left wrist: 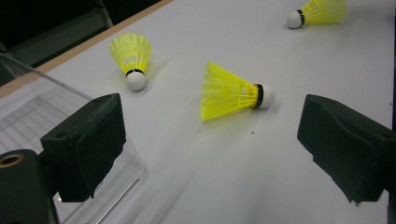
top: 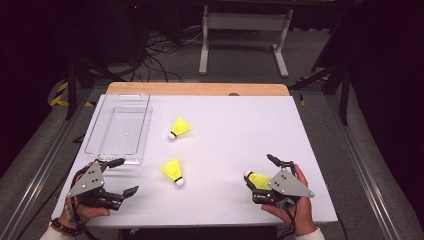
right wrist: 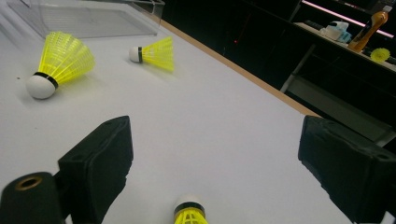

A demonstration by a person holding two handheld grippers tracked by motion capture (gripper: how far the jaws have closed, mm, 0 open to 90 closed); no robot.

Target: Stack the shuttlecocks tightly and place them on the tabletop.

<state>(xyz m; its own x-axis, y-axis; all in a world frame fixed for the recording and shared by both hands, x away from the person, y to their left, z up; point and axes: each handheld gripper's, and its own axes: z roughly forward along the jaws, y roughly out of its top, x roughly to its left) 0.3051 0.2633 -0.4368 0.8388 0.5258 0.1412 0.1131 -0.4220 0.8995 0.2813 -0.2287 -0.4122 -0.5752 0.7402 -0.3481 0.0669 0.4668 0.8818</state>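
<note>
Your right gripper [top: 260, 175] has its jaws apart, with a shuttlecock [right wrist: 189, 212] lying between them, cork forward. Your left gripper [top: 122, 176] is also open and holds nothing; a second shuttlecock [left wrist: 233, 91] lies just ahead of it, a third [left wrist: 132, 58] farther ahead. The clear tray [top: 117, 131] beside the left gripper's jaw looks empty from above.
</note>
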